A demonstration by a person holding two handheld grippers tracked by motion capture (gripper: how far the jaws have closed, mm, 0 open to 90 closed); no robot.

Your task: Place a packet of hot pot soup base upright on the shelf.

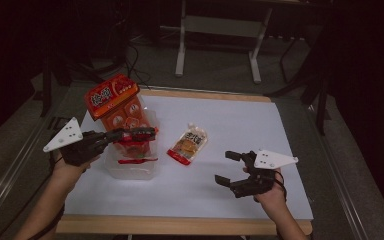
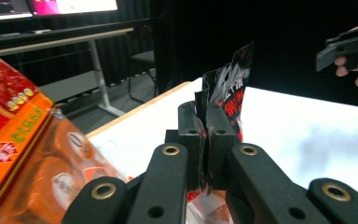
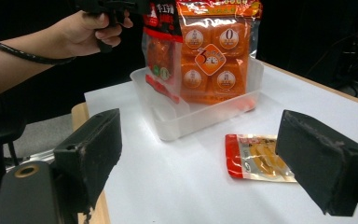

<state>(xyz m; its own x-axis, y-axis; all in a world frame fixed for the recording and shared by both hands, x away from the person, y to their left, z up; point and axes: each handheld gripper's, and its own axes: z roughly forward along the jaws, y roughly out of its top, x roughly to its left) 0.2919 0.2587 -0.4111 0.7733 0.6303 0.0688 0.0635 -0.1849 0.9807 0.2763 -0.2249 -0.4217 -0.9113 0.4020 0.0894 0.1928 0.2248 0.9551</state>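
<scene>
Left tool (image 1: 142, 133) clamped on the top edge of a red pouch (image 3: 161, 51), hung over the clear tub (image 1: 130, 167) at left of centre (big orange bag (image 1: 122, 107) already standing inside). Right tool (image 1: 230, 167) gaping, idle at lower right, facing the flat pouch (image 1: 187, 144) mid-bench.
</scene>
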